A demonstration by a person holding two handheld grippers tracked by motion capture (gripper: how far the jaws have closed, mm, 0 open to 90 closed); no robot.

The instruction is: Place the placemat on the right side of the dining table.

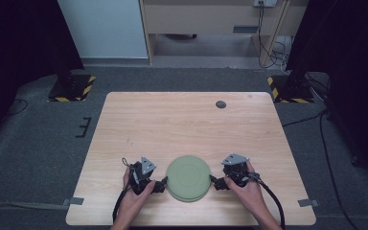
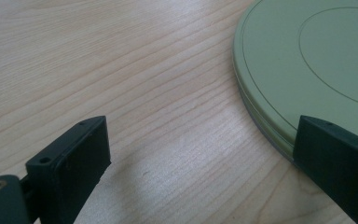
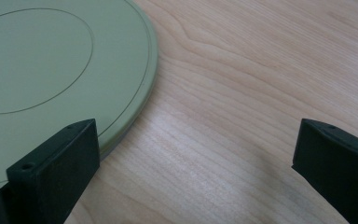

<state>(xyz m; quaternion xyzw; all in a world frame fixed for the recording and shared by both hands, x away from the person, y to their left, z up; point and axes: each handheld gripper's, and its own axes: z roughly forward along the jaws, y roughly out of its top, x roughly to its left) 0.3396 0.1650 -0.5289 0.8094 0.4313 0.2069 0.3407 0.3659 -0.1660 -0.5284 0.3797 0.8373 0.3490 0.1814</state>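
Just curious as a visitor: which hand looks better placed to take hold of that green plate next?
Roughly even, perhaps slightly the right. Both the left gripper and right gripper sit open at opposite edges of the green plate, each with one jaw over its rim.

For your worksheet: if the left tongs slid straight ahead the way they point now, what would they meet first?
Probably the green plate: the left tongs point at its rim, open, and in the left gripper view one jaw already overlaps that rim. Whether it touches is unclear.

Plate (image 1: 188,178): on surface (image 1: 182,124), toward 6 o'clock edge. Left gripper (image 1: 161,185) at its 9 o'clock, right gripper (image 1: 214,182) at 3 o'clock.
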